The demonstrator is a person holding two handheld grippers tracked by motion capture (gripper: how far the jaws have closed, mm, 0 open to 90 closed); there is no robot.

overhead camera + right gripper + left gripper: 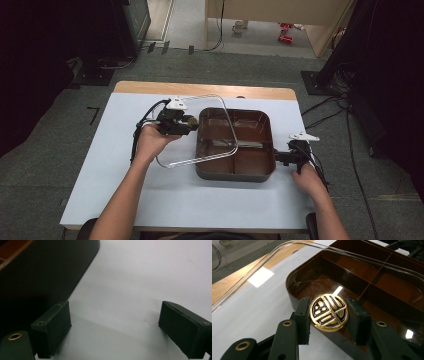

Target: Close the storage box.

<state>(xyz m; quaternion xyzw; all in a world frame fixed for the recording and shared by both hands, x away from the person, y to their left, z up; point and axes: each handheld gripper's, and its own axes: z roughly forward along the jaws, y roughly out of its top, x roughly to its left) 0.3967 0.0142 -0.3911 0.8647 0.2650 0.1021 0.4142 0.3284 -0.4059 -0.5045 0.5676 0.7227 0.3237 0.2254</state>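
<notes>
Lid lifted by its knob, tray on the tabletop.
My right gripper (pixel 281 157) rests at the tray's 3 o'clock side, jaws spread wide over bare tabletop (pixel 125 200). My left gripper (pixel 329 315) pinches the gold knob (pixel 329 313) of the clear lid (pixel 200 135), tilted over the brown divided tray (pixel 250 172) at its 9 o'clock edge.

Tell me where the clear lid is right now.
The clear lid is held tilted over the left half of the brown tray, lifted by its gold knob, which the left gripper clamps, in the high view.
</notes>
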